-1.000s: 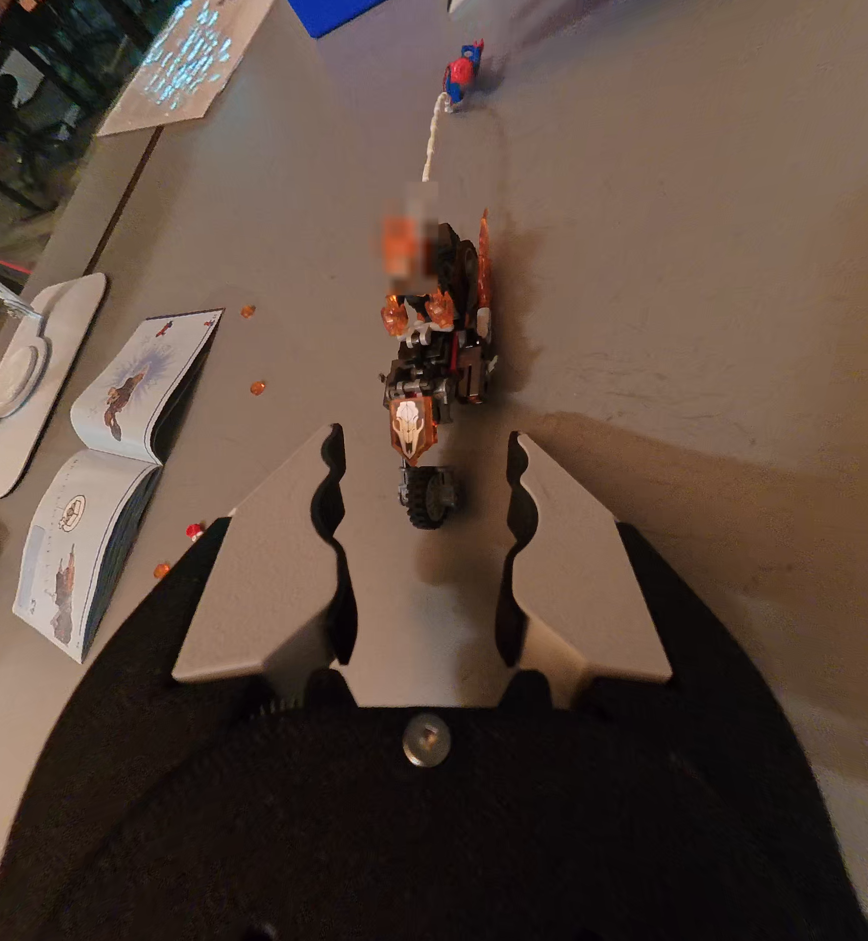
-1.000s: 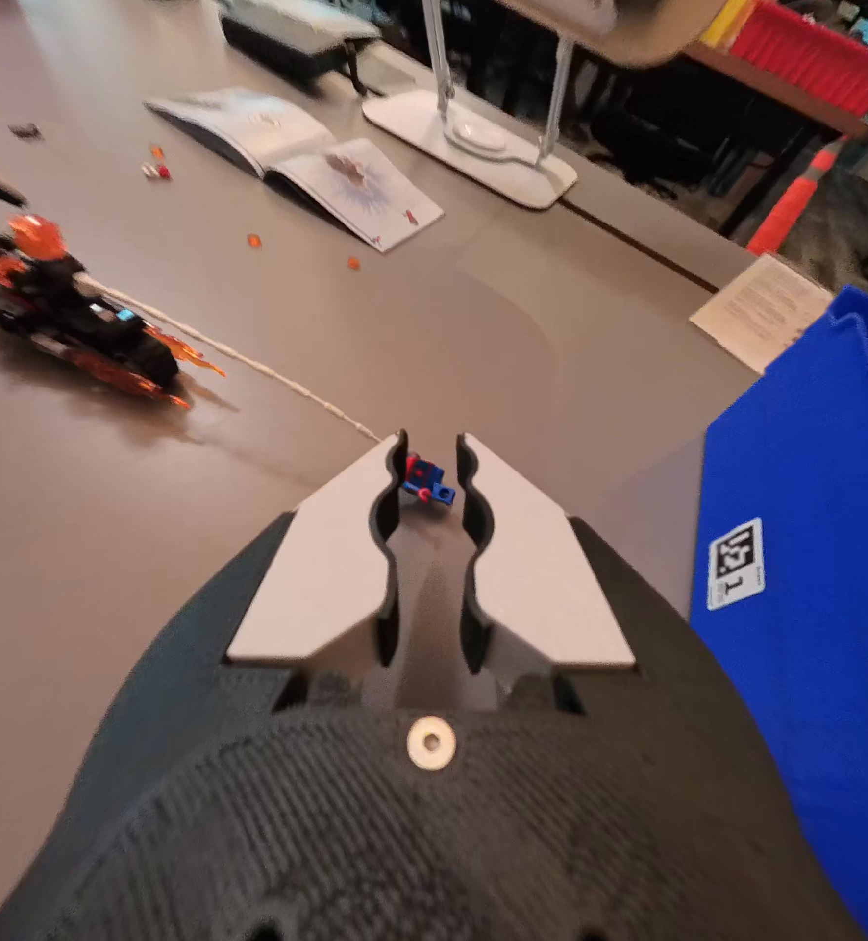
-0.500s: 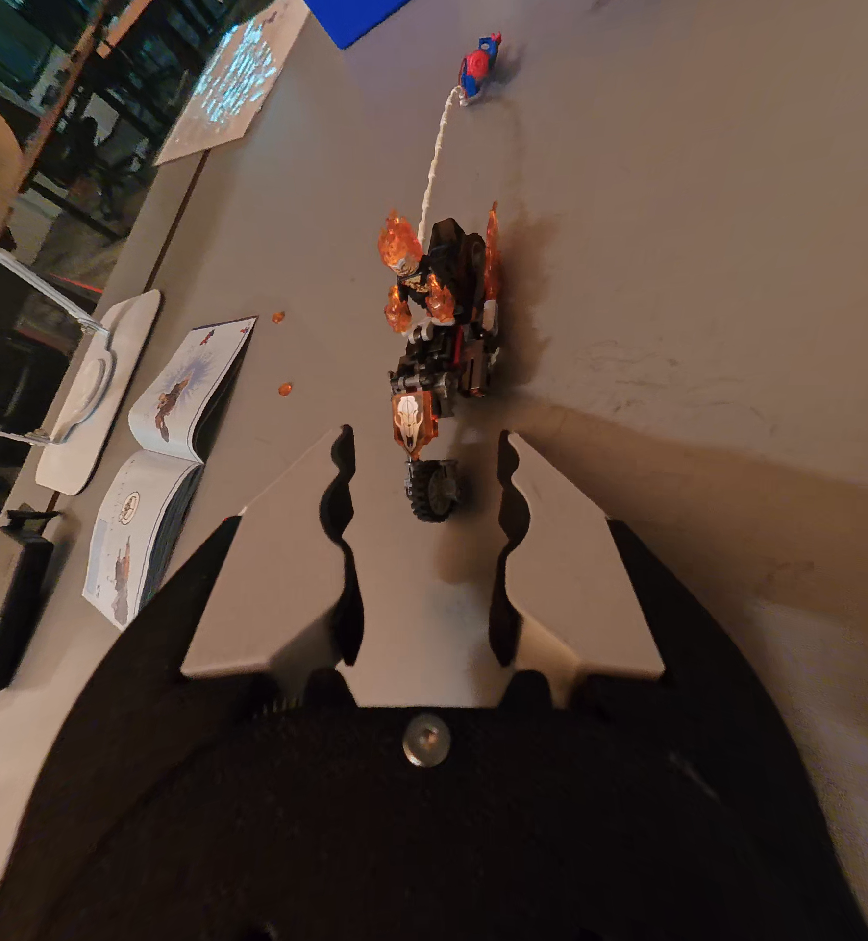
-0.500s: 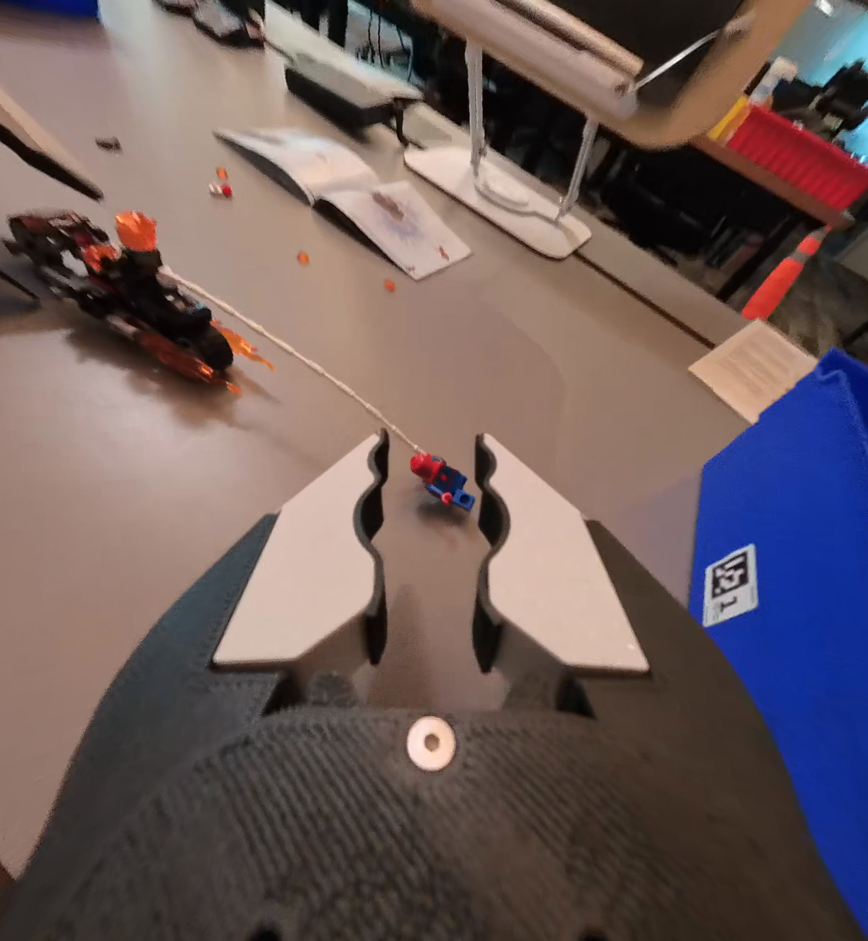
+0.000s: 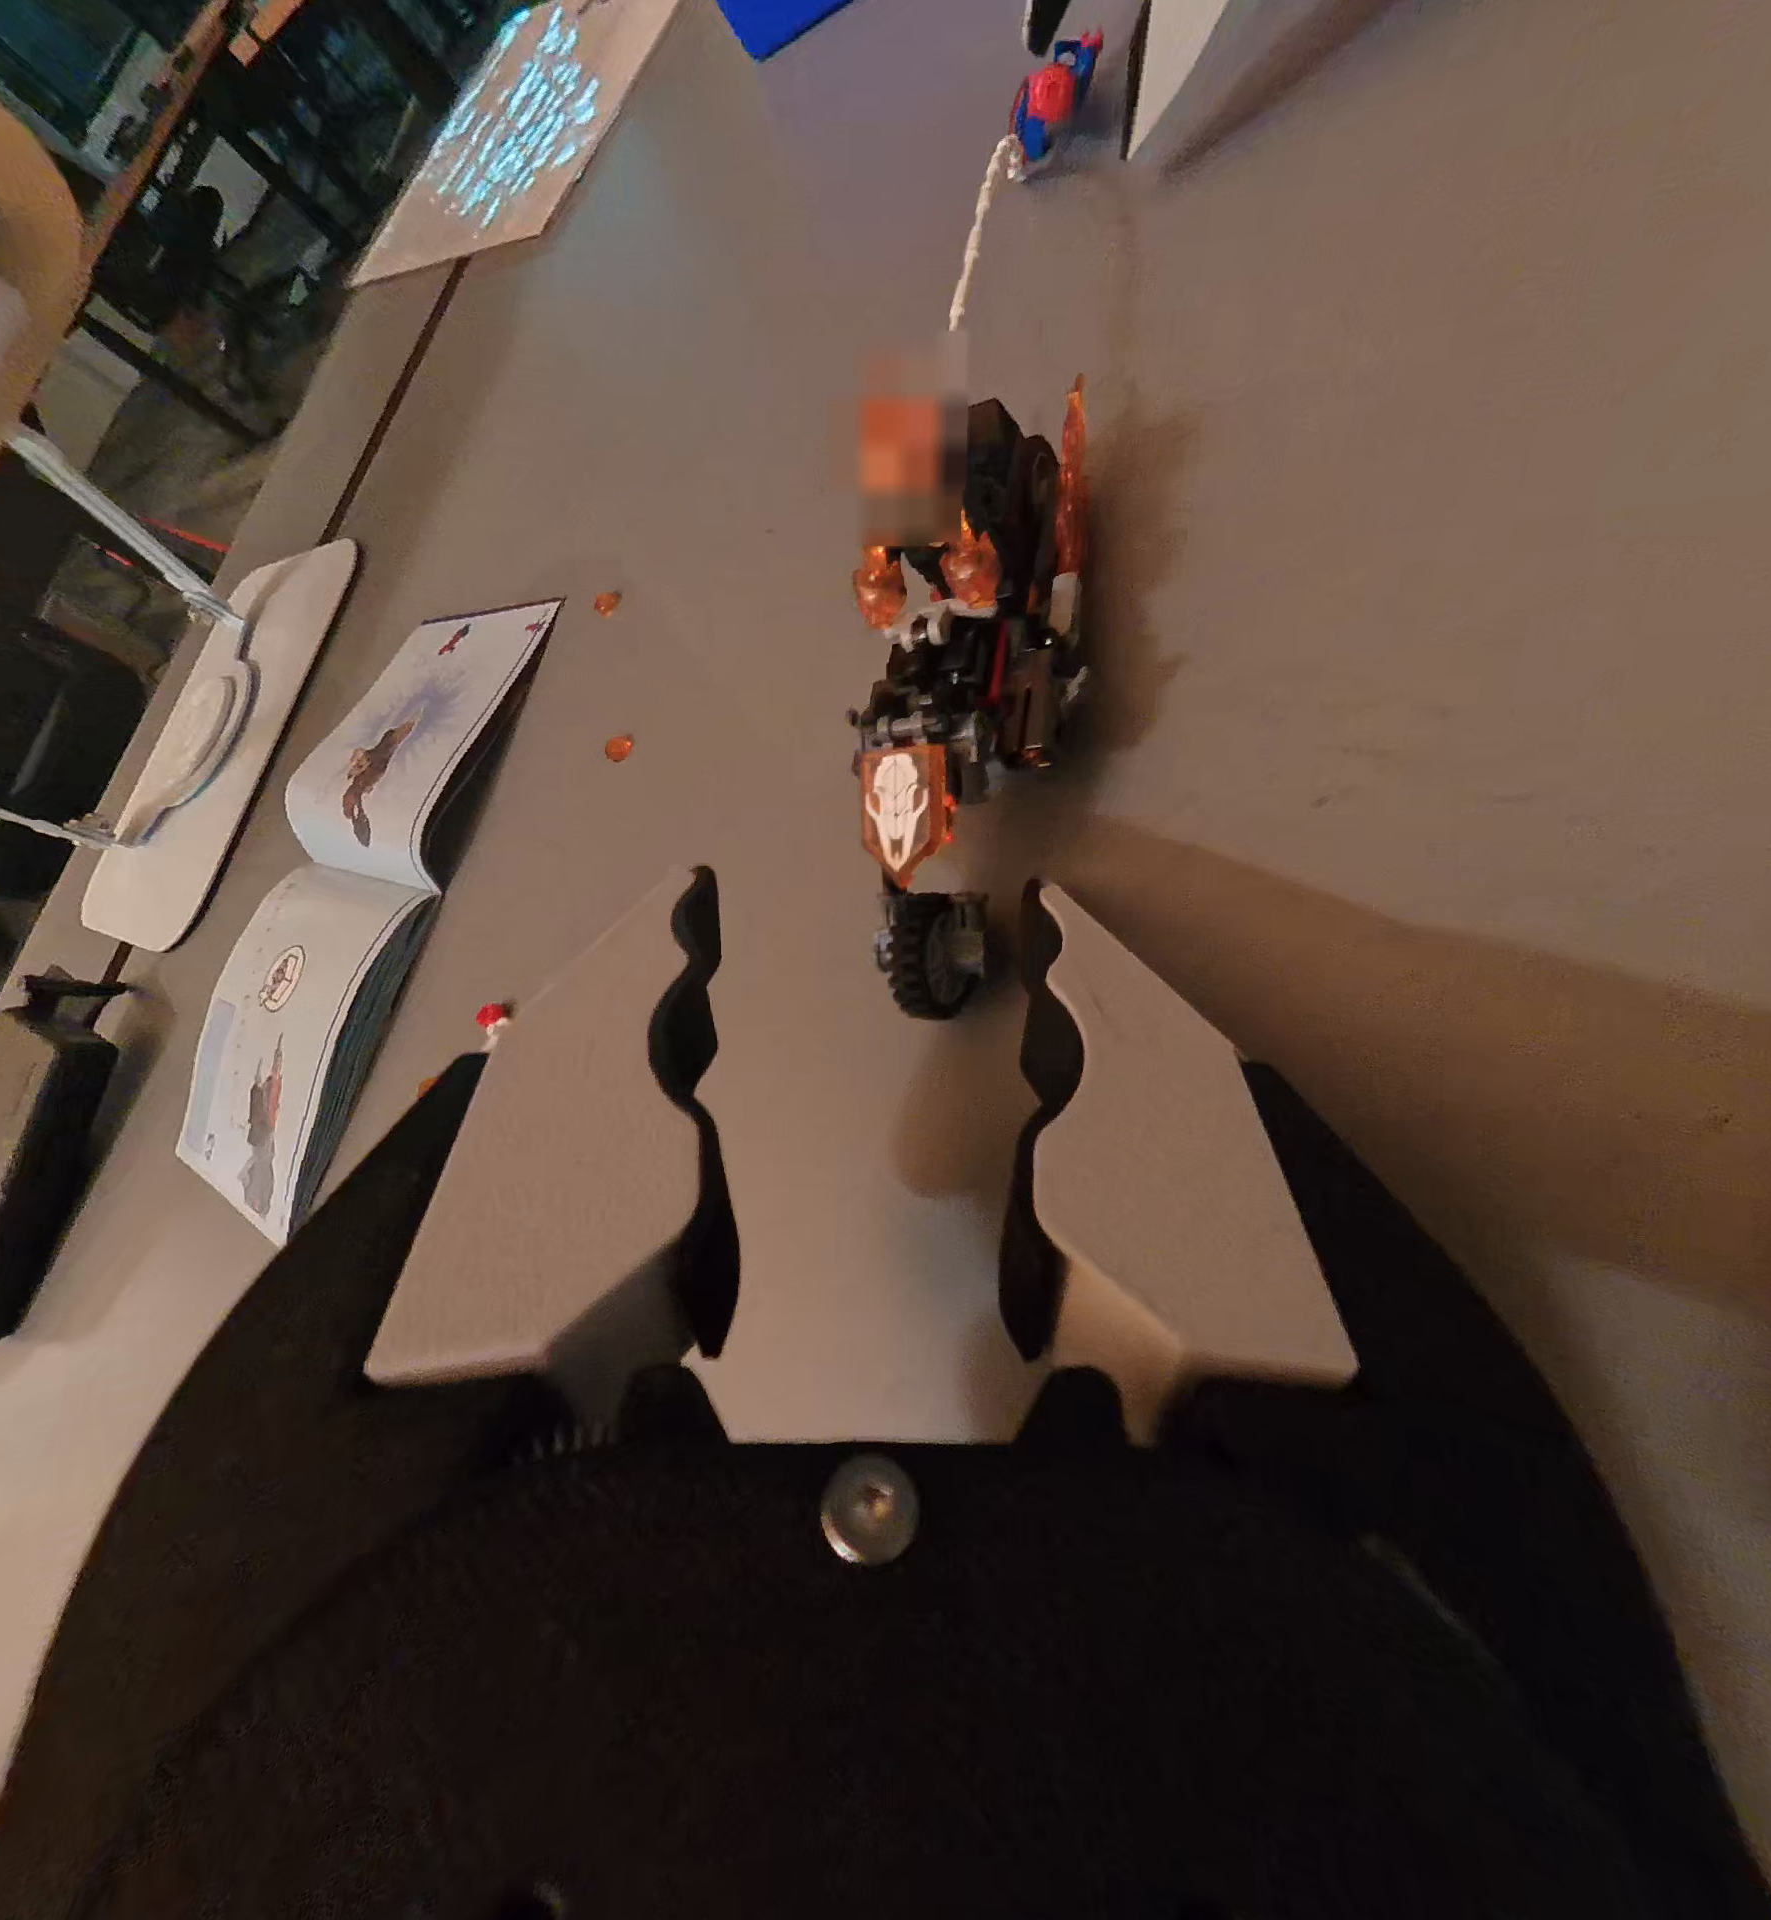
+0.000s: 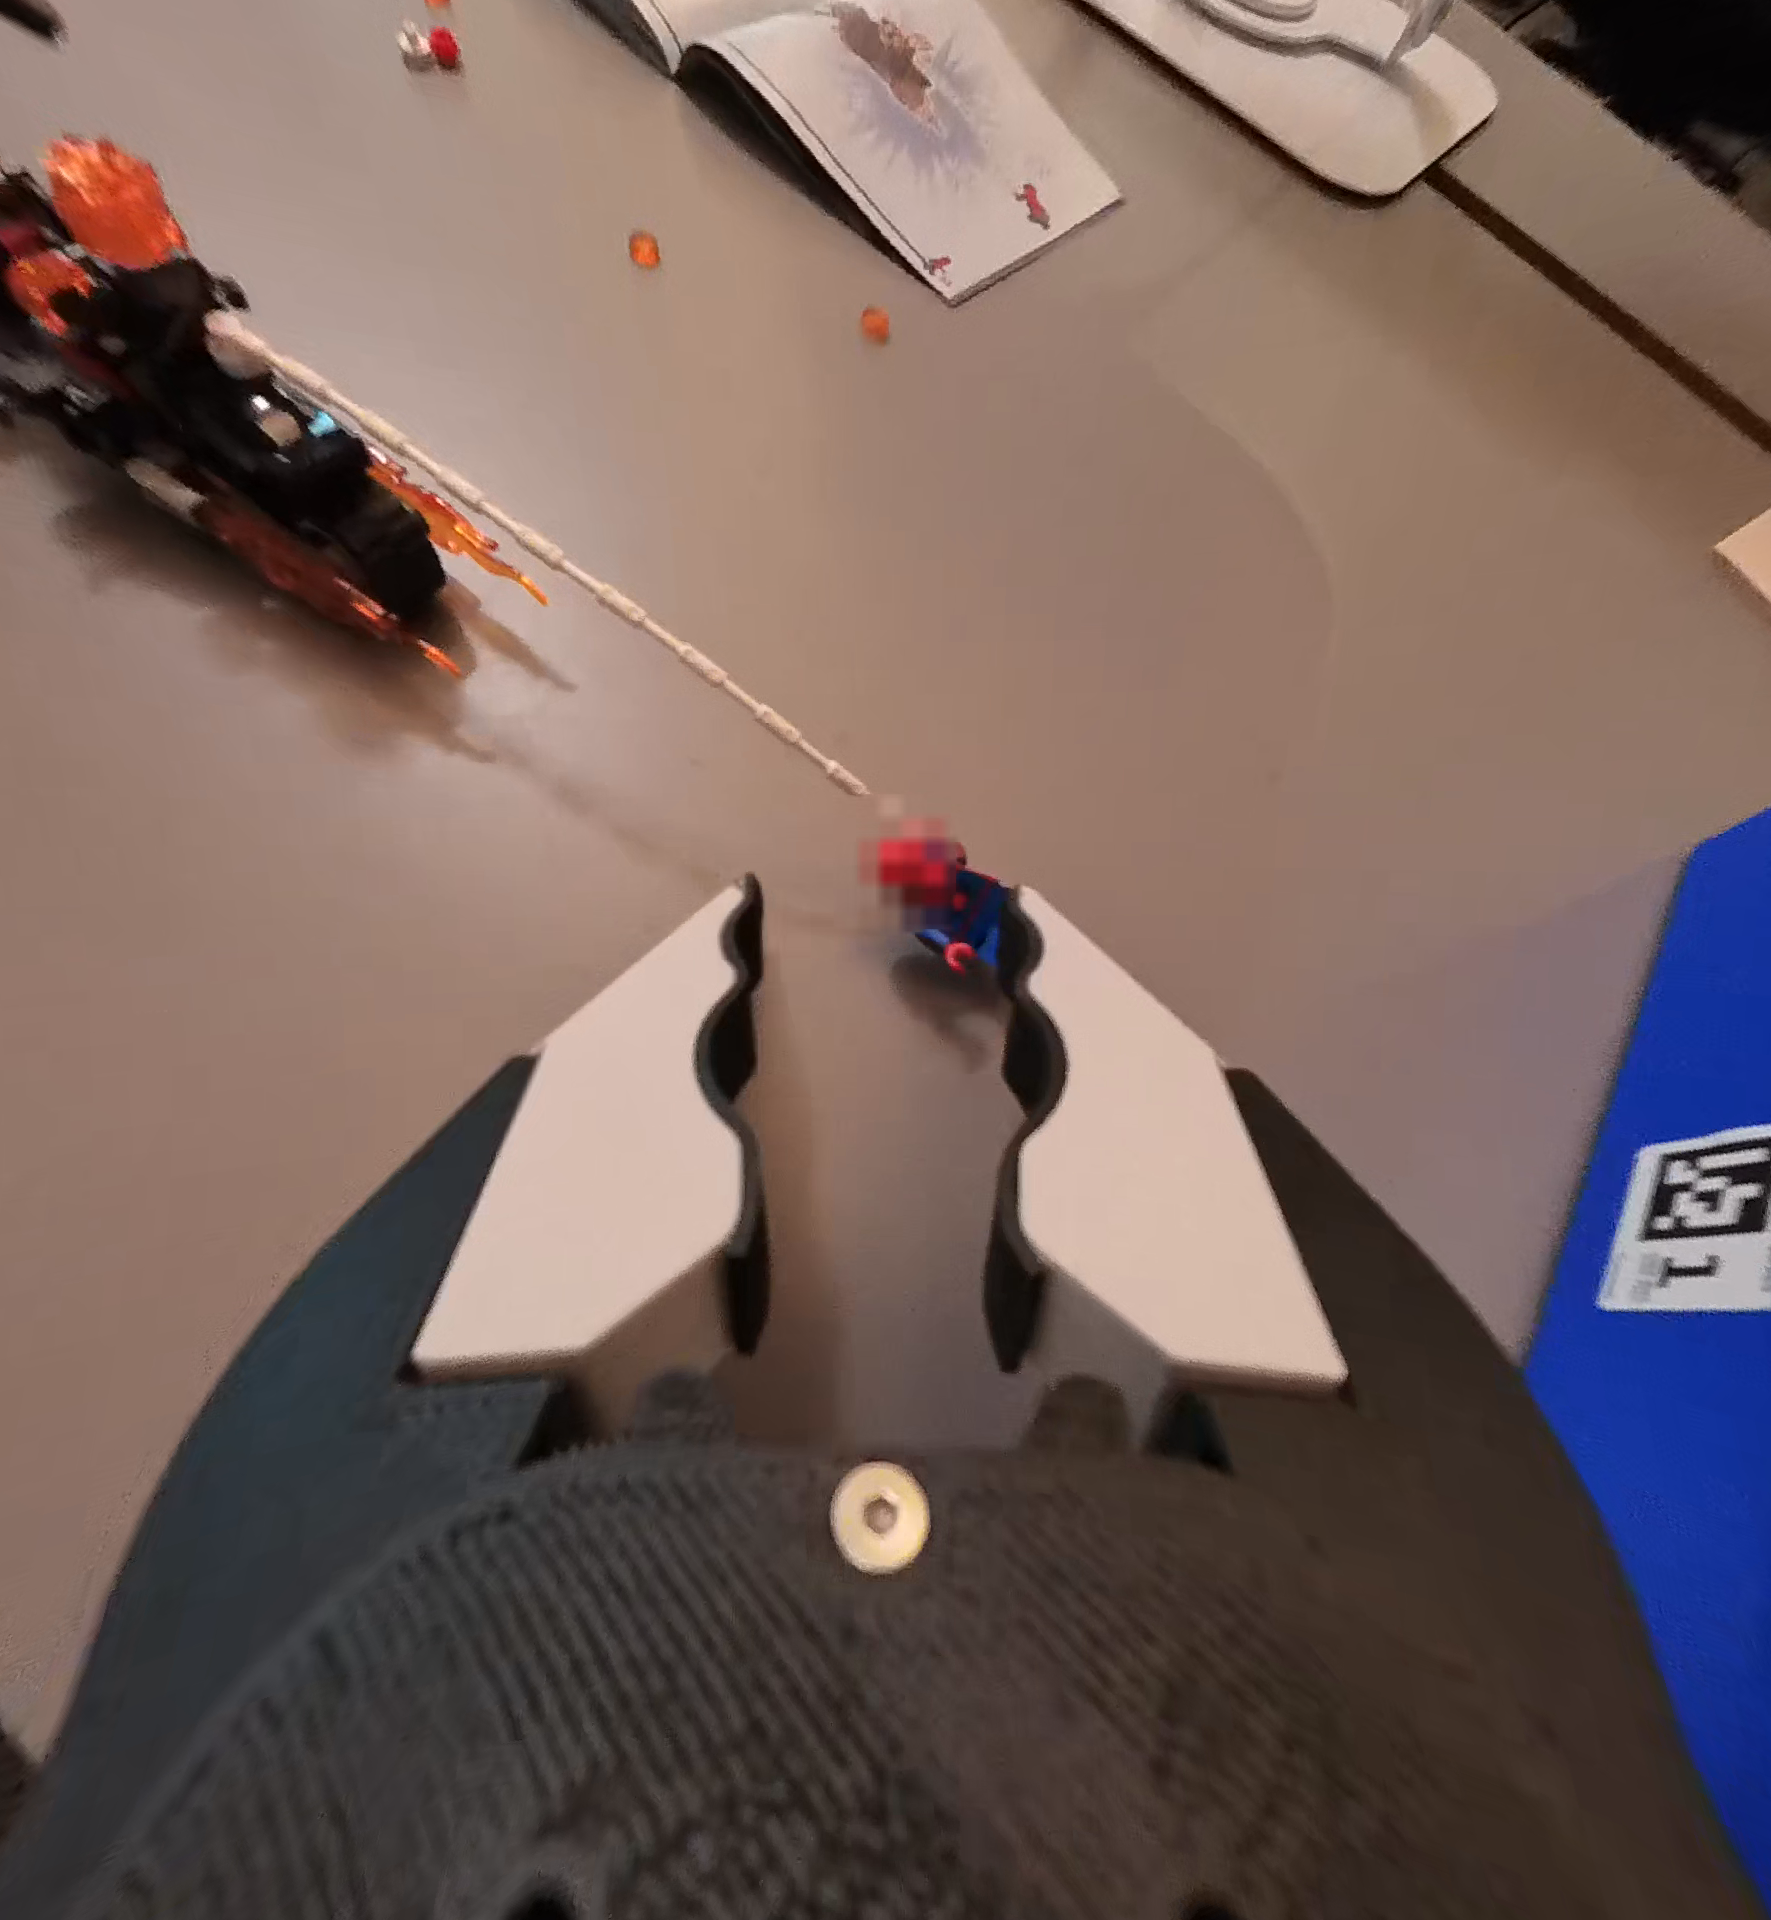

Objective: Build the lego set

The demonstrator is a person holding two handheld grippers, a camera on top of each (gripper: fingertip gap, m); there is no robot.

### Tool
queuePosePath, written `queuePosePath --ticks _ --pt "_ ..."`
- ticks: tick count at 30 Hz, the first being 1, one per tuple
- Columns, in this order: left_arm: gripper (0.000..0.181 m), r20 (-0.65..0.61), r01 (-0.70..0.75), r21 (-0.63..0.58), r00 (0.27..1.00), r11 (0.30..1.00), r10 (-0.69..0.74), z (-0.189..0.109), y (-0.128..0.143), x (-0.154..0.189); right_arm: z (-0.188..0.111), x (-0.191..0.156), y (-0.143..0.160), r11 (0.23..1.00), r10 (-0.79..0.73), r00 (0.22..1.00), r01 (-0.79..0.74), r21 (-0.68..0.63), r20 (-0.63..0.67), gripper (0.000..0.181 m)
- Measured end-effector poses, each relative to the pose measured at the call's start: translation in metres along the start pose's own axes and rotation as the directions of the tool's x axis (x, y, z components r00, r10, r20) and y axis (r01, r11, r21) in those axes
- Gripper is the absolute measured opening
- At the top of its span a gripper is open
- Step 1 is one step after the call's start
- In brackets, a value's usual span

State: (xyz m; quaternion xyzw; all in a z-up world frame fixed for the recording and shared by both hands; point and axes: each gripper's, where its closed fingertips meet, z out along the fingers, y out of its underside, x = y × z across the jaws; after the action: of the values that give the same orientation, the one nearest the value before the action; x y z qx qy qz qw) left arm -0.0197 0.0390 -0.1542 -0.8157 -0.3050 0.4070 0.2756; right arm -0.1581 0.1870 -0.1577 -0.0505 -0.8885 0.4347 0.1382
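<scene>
Jaws of your left gripper (image 5: 868, 894) stand wide apart with nothing between the pads; the black and orange brick-built motorcycle (image 5: 969, 675) sits on the grey table (image 5: 1432, 520) just ahead, its front wheel level with the fingertips. An open instruction booklet (image 5: 361, 894) lies to the left. In your right wrist view, the right gripper (image 6: 883, 902) is likewise spread and empty, the small red and blue minifigure (image 6: 948, 899) lying at its right fingertip, a white string piece (image 6: 590, 582) running to the motorcycle. A blue plastic bin (image 6: 1733, 1039) stands right.
</scene>
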Motion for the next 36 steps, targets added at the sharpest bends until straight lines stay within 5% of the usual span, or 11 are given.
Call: queuePosePath --ticks 5,17,29,36 --pt "0.056 -0.011 0.007 -0.019 1.0 1.0 -0.007 0.002 0.005 -0.002 0.002 0.017 0.002 0.991 -0.135 0.985 0.135 -0.005 -0.105 0.014" --pt "0.054 0.004 -0.022 -0.007 1.0 1.0 0.022 0.001 0.003 -0.001 0.008 0.025 0.002 0.979 -0.203 0.964 0.2 -0.034 -0.171 0.011" --pt "0.052 -0.023 -0.018 -0.017 1.0 1.0 0.017 0.003 0.004 0.001 0.019 0.034 -0.006 0.975 -0.221 0.959 0.22 -0.021 -0.178 0.033" --pt "0.05 -0.028 -0.026 -0.015 0.999 1.0 0.025 0.004 0.003 0.002 0.019 0.031 -0.01 0.98 -0.196 0.971 0.199 0.011 -0.135 0.005"
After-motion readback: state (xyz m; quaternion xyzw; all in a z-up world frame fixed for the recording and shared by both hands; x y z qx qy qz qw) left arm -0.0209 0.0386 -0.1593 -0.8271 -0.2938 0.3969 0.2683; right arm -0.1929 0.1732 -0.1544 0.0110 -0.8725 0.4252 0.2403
